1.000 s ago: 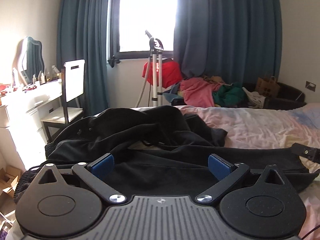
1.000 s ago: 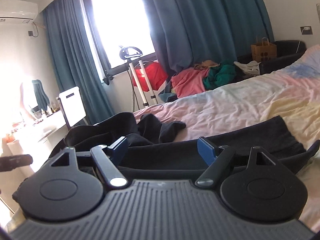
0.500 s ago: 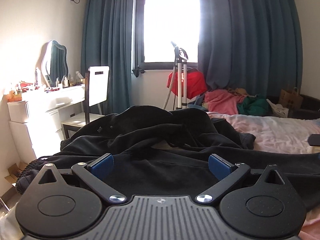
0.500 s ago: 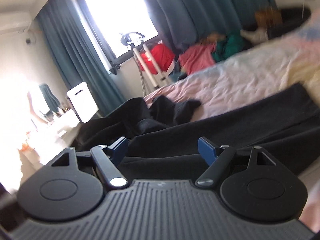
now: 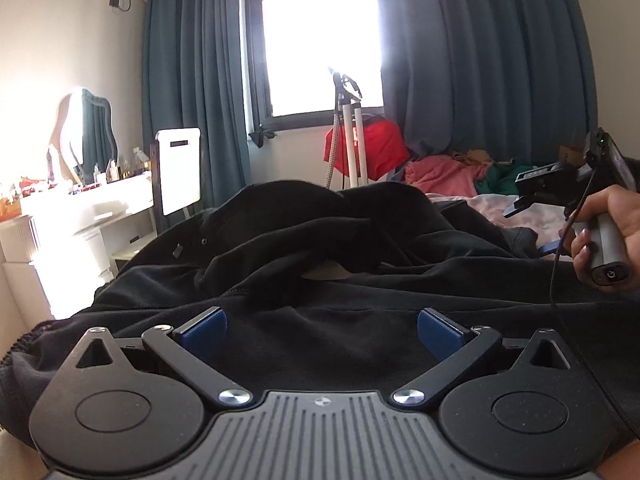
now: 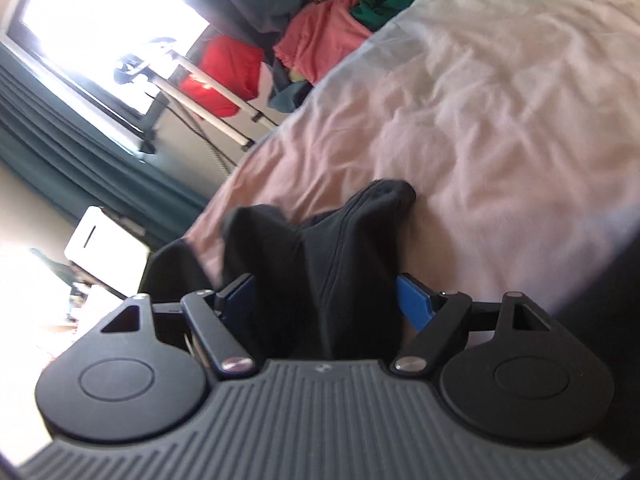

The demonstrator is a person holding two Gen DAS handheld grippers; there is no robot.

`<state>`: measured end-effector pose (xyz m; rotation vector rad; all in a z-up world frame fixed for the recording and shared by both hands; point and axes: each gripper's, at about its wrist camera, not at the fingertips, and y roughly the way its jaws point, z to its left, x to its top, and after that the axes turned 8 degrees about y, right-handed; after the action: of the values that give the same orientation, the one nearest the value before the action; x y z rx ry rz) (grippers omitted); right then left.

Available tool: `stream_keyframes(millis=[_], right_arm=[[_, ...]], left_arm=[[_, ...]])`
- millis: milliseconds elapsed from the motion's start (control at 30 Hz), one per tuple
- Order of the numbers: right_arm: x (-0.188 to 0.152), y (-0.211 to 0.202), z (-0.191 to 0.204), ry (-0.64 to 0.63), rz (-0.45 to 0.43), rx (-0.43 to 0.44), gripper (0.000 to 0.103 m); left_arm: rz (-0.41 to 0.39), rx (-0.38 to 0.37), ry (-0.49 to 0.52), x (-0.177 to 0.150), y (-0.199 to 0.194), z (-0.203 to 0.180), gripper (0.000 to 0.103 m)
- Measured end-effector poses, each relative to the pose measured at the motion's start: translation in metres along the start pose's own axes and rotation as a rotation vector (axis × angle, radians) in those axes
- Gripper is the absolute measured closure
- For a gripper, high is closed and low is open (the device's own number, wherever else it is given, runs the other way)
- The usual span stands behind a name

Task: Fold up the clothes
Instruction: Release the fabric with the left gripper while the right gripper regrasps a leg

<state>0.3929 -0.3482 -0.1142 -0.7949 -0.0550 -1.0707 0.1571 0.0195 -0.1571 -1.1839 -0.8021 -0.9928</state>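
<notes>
Between the spread fingers of the right gripper, just narrowing: a bunched fold of the black garment, reaching past the tips to a blunt end on the bed, not visibly pinched. Left gripper likewise unclenched, grasping nothing, low over the garment's near flat part. Nearer that far end: the right.

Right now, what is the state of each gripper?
Left gripper: open, nothing gripped.
Right gripper: open, closing slightly, black garment between its jaws.
</notes>
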Motion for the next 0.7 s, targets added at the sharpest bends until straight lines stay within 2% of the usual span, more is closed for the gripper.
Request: stream_keyframes(millis=[67,100,133,167,200,300,367,533,633,700], right_arm=[[0.006,0.023,0.001,-0.017,-0.018,-0.025,0.041],[0.009,0.031,0.001,-0.008,-0.026,-0.025,0.043],[0.013,0.038,0.0,0.0,-0.035,-0.024,0.049],[0.017,0.043,0.001,0.004,-0.046,-0.04,0.076],[0.023,0.042,0.003,0.006,-0.055,-0.067,0.094],[0.044,0.024,0.006,0.006,-0.106,-0.093,0.093],[0.062,-0.003,0.007,-0.029,-0.199,-0.098,0.093],[0.117,-0.086,-0.013,-0.027,-0.442,-0.11,0.094],[0.135,-0.125,-0.05,0.01,-0.543,-0.16,0.094],[0.136,-0.137,-0.086,0.048,-0.537,-0.221,0.094]], left_arm=[[0.031,-0.009,-0.063,-0.007,0.019,0.01,0.0],[0.042,-0.02,-0.095,-0.011,0.027,0.015,0.0],[0.063,-0.019,-0.124,-0.013,0.036,0.021,0.0],[0.077,-0.022,-0.154,-0.015,0.042,0.026,0.0],[0.089,-0.027,-0.185,-0.016,0.047,0.031,0.0],[0.086,-0.025,-0.22,-0.016,0.047,0.037,0.0],[0.078,-0.017,-0.213,-0.015,0.043,0.037,0.0],[0.073,-0.01,-0.199,-0.011,0.031,0.037,0.0],[0.062,-0.021,-0.226,-0.006,0.021,0.043,0.0],[0.057,-0.025,-0.235,-0.003,0.013,0.046,0.0]])
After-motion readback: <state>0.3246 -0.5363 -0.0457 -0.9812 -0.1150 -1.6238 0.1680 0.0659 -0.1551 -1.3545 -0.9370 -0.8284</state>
